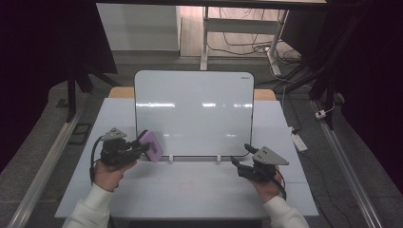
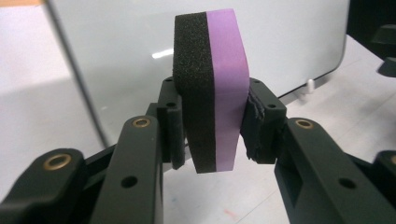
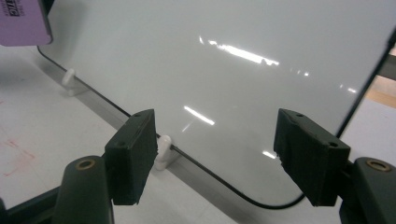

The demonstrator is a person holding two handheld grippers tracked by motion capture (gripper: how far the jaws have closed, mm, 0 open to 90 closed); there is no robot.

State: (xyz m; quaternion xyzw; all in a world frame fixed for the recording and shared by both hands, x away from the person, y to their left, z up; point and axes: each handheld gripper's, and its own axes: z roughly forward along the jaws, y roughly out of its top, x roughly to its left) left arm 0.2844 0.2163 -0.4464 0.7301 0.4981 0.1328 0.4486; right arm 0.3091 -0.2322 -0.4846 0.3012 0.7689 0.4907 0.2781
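A: Where was the eraser?
B: Clamped upright in the left claw, purple side and black foam side each against a pad, at the whiteboard's lower left corner.
A: Right claw?
B: Jaws apart, nothing between them, by the board's lower right edge on the desk.

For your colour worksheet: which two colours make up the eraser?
Black foam and a purple back, clearest in the left gripper view: eraser.
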